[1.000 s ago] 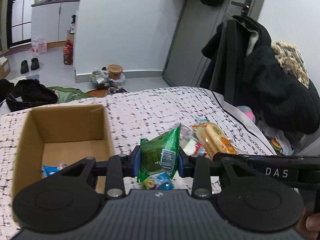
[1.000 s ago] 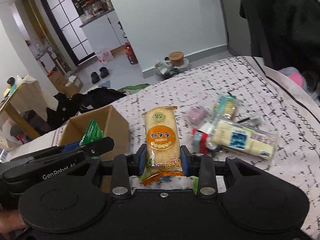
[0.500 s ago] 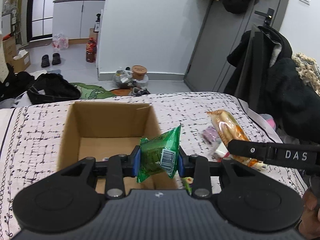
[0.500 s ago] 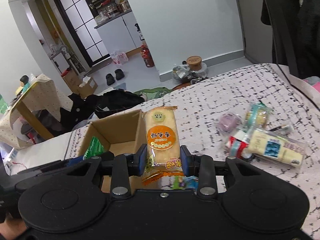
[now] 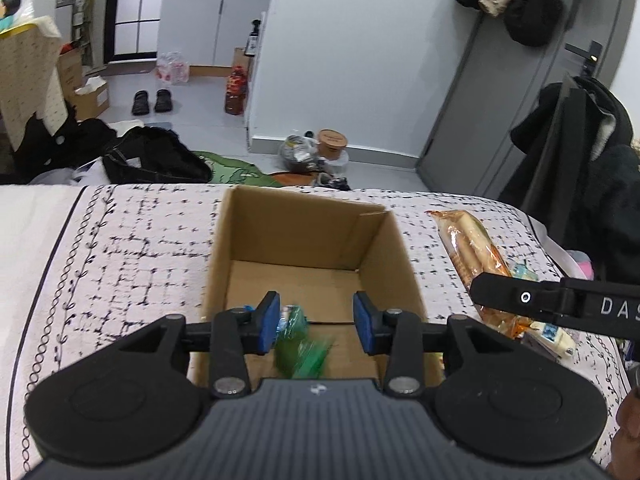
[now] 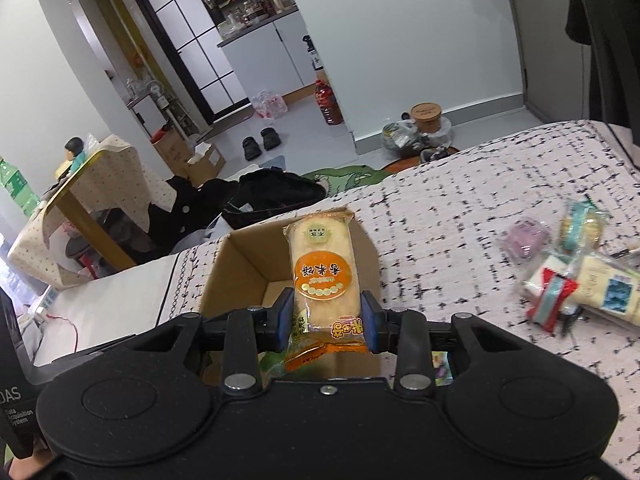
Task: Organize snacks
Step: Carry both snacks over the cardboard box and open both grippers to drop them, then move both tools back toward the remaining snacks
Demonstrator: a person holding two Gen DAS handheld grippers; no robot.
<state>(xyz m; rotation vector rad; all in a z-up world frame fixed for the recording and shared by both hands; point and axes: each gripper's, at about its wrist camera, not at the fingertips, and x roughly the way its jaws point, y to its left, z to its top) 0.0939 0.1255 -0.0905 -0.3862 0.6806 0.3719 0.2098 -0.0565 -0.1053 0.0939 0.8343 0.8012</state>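
Observation:
My left gripper (image 5: 316, 322) is open over the near part of the brown cardboard box (image 5: 296, 224). A green snack packet (image 5: 302, 354), blurred, is below its blue pads inside the box, free of them. My right gripper (image 6: 326, 322) is shut on a long orange-and-cream rice cracker pack (image 6: 322, 272), held over the box (image 6: 240, 264). That pack also shows in the left wrist view (image 5: 470, 252), just right of the box.
Several loose snack packets (image 6: 580, 280) lie on the patterned bedspread (image 6: 460, 200) to the right of the box. A dark coat on a chair (image 5: 580, 168) stands at the right. The floor beyond the bed holds bags and shoes.
My left gripper moved over the box, opened, and let the green packet drop inside. My right gripper carried the cracker pack left to over the box.

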